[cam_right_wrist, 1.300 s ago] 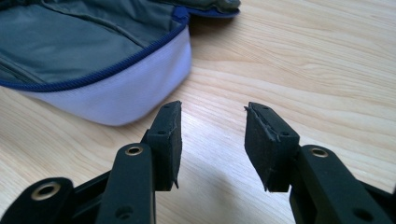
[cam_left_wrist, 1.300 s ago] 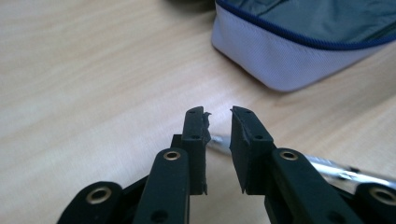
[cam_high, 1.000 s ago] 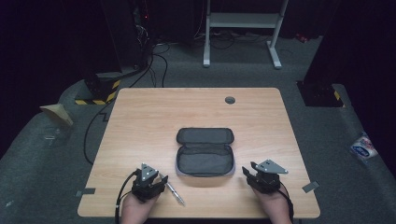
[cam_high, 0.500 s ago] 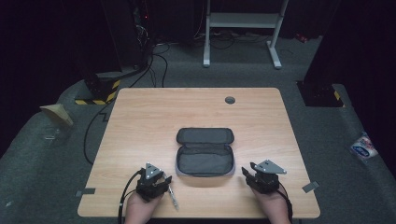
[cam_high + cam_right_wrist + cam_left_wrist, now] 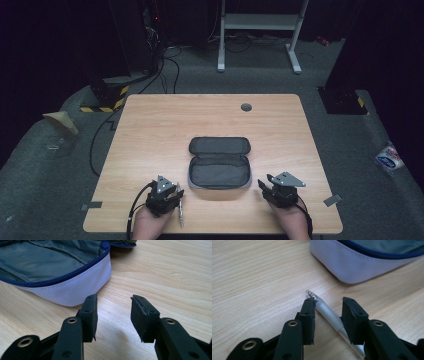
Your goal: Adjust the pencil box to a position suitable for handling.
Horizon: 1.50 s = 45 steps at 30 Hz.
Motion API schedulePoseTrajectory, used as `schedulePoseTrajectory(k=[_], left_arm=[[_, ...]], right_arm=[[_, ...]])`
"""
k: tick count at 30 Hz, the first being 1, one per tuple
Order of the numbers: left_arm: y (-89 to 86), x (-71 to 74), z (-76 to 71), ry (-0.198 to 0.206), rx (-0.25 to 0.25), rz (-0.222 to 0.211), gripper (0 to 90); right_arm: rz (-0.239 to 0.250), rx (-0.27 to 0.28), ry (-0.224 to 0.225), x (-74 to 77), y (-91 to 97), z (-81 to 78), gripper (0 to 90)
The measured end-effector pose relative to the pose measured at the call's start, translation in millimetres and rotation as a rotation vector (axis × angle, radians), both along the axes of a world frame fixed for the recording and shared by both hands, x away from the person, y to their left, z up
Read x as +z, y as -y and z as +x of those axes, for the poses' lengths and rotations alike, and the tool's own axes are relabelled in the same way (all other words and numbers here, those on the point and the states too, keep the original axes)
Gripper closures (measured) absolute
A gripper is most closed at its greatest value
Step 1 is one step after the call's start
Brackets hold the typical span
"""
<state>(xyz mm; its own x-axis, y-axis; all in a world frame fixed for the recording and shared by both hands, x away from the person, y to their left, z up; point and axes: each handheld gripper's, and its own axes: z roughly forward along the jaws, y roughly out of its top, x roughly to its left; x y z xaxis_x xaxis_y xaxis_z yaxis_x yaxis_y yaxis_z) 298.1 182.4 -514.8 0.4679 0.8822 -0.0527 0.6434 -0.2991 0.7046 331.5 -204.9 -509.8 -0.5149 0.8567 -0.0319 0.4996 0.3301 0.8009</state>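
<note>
The left gripper [image 5: 327, 308] has just been closing its fingers [image 5: 308, 315] around the pen [image 5: 329, 315]: a second ago the pen lay slanting away from it on the tabletop [image 5: 150, 130], and now it sits between the two pads. From where I stand the grasp looks nearly made but not finished; the near pad touches the barrel by the tip, while a gap shows between the barrel and the other pad, so I judge the pen rests on the wood and is not yet clamped. That suggests the work in hand is picking the pen up, probably to put it in the open case [image 5: 219, 167], which lies just beyond the fingers and toward the right gripper [image 5: 270, 187]. The right gripper has not changed: its fingers [image 5: 89, 315] stand parted over bare wood with nothing between them, the case's pale corner just ahead and to one side of them. The high view gives the layout, with the case lying between the two hands, lid folded back, and the pen a thin pale stroke [image 5: 180, 212] under the left gripper [image 5: 172, 197], but it cannot tell how the pads meet the barrel. The left gripper view settles that, showing the clear tip poking past the fingers and the barrel running back under them. The right gripper view adds the case's grey lining and blue zip [image 5: 62, 277], open and ready to take something.
</note>
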Motion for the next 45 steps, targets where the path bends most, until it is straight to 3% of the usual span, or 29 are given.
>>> schedulePoseTrajectory(k=[6,11,19,25,29,34,41,45], left_arm=[[-2.0,-0.5,1.1,-0.009,-0.006,-0.012,71.7],[-6.2,0.2,3.2,0.008,0.008,-0.014,77.7],[-19.7,0.8,12.5,0.042,0.021,0.006,79.2],[-26.4,2.5,25.1,0.086,0.032,0.001,79.3],[-27.0,0.5,33.5,0.083,0.04,0.005,79.1],[-28.4,0.1,35.1,0.09,0.033,0.033,78.9],[-33.2,-0.2,35.0,0.082,0.044,0.019,72.1],[-39.4,1.2,25.8,0.085,0.053,0.016,66.2]], right_arm=[[0.001,0.002,0.003,0.5,-0.2,-0.2,56.3],[0.001,0.003,0.0,0.1,-0.8,-0.1,56.2],[0.004,0.005,-0.004,-0.5,-2.0,-0.1,56.3],[0.003,0.017,0.0,-1.3,-3.3,0.5,56.3],[0.003,0.017,-0.001,-1.1,-4.1,0.2,56.3],[0.007,0.01,-0.003,-1.0,-2.7,0.3,56.3],[0.011,0.01,-0.004,-0.5,-1.5,-0.2,56.3],[0.006,0.016,-0.001,-0.4,-1.4,-0.1,56.3]])
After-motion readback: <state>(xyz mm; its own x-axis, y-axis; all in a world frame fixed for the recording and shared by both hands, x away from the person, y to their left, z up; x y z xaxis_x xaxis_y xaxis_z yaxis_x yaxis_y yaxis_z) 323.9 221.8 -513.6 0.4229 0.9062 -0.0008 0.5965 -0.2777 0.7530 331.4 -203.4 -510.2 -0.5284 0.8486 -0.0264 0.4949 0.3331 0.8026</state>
